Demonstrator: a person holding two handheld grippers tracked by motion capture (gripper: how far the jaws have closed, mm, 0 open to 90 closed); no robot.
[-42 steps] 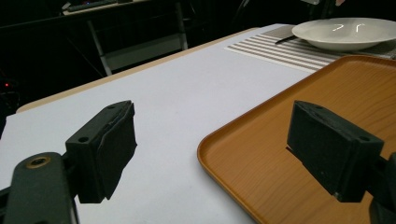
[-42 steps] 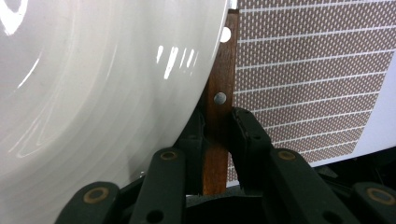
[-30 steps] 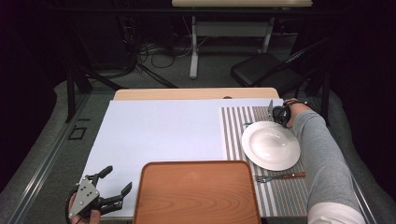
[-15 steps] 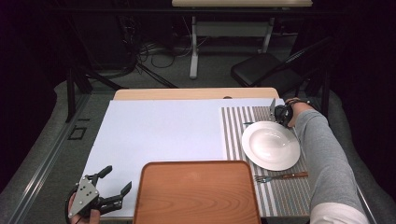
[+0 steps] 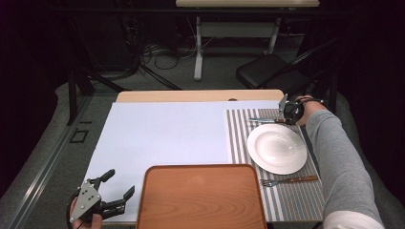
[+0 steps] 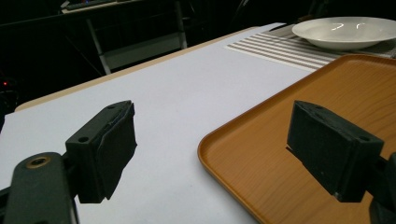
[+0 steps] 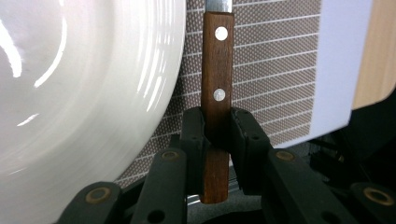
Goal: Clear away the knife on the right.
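Very little has shifted over the last second. At the right of the high view the right gripper (image 5: 288, 112), clamped on the wooden handle of a knife (image 7: 216, 93), has eased a touch toward the right edge of the frame, and the sleeve (image 5: 336, 162) behind it has followed. At lower left the left gripper (image 5: 112, 191) has barely stirred, its jaws spread as wide as before

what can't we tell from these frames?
- Right gripper view: the wooden-handled utensil clamped in the right gripper has its working end cut off by the top edge.
- High view: right gripper too small to read the jaws.
- Left gripper view: plate cut by the right edge.
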